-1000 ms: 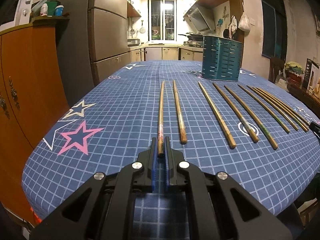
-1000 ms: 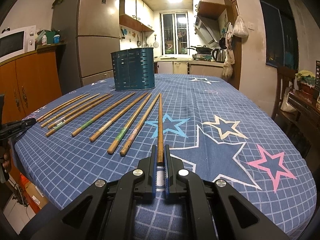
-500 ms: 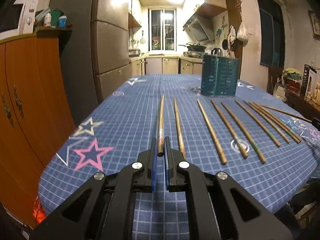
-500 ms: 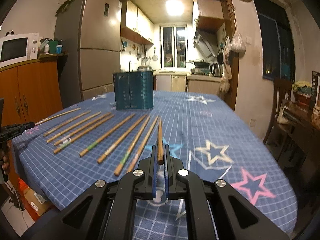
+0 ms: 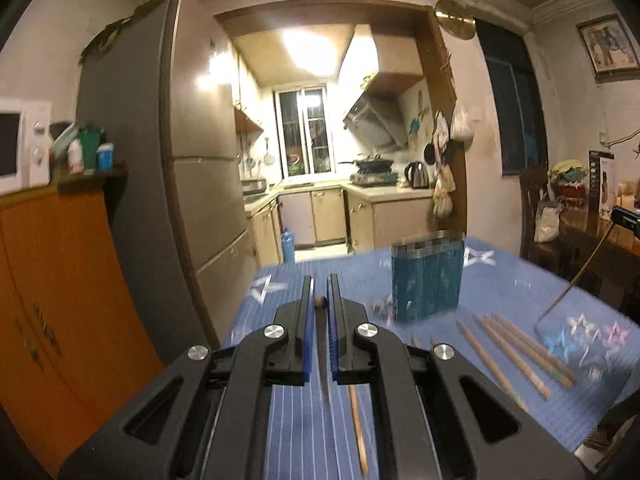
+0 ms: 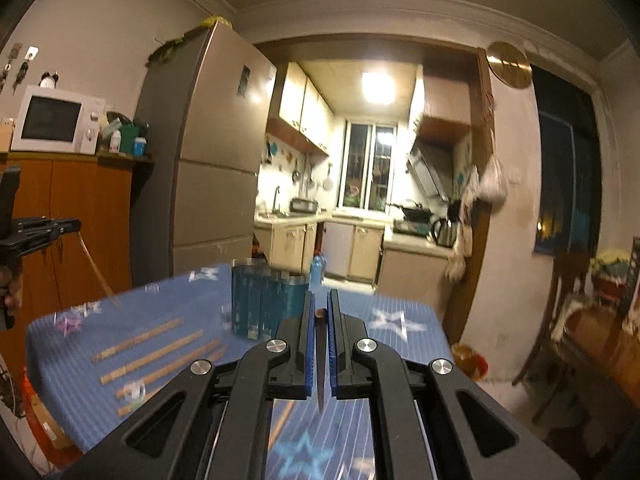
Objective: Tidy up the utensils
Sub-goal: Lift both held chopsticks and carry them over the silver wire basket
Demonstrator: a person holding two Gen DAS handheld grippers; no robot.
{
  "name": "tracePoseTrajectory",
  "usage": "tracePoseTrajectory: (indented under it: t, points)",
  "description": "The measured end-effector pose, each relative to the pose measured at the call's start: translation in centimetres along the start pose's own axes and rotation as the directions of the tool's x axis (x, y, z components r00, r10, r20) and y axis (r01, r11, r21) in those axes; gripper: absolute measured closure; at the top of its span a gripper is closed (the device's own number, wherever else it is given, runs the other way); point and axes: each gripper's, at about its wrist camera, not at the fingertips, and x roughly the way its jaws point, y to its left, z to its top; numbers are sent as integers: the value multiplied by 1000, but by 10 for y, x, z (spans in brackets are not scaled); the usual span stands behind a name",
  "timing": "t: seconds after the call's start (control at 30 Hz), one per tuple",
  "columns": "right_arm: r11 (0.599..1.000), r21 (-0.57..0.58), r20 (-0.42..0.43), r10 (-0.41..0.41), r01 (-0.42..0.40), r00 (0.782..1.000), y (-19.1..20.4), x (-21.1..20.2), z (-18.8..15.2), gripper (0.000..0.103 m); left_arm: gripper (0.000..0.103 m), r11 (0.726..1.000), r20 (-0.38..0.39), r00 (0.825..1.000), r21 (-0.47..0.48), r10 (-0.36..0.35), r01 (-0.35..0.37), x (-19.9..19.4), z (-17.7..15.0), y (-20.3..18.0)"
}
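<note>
Two handheld black two-finger grippers hover above a long table covered with a blue grid-patterned cloth printed with stars (image 5: 288, 432). The left gripper (image 5: 320, 304) is clenched on a thin brown wooden chopstick (image 5: 320, 303), which is pinched by its thick end between blue-lined pads and hangs steeply downward towards the cloth. The right gripper (image 6: 320, 314) is likewise clamped on a second brown wooden chopstick (image 6: 320, 314), also gripped at its thick end and drooping below the fingers.

The landmark is a tall teal slotted utensil holder with a metal rim (image 5: 428, 276), standing upright on the far part of the table. In the left wrist view it sits ahead and to the right of the gripper; several loose wooden chopsticks (image 5: 516, 352) lie side by side on the cloth on the near side of the holder, further right. One more chopstick lies on the cloth nearly under the left gripper. In the right wrist view the holder (image 6: 264, 304) stands just left of the fingers, with the row of chopsticks (image 6: 160, 348) lying to its left.

Both pictures are streaked with motion blur. Behind the holder a lit kitchen opens through a doorway.
</note>
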Motion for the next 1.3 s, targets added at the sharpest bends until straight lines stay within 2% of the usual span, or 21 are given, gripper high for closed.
tracePoseTrajectory:
  t: [0.13, 0.3, 0.53, 0.97, 1.13, 1.3]
  points:
    - [999, 9, -8, 31, -31, 999, -15, 16, 42, 96, 99, 1000, 39, 999, 5, -20, 20, 7, 49, -1]
    - [996, 41, -49, 77, -75, 996, -24, 38, 74, 96, 99, 999, 38, 998, 0, -51, 51, 16, 82, -6]
    - [991, 85, -97, 115, -107, 989, -31, 63, 105, 96, 99, 995, 35, 995, -17, -97, 98, 31, 107, -15]
    - [988, 59, -86, 148, -143, 985, -21, 104, 174, 96, 99, 984, 36, 984, -19, -176, 176, 73, 146, -57]
    - [984, 56, -80, 171, -167, 982, -13, 137, 197, 96, 99, 981, 61, 980, -32, -189, 191, 98, 168, -70]
    - [981, 67, -91, 189, -183, 978, -5, 175, 205, 96, 99, 979, 72, 979, -52, -192, 196, 129, 180, -77]
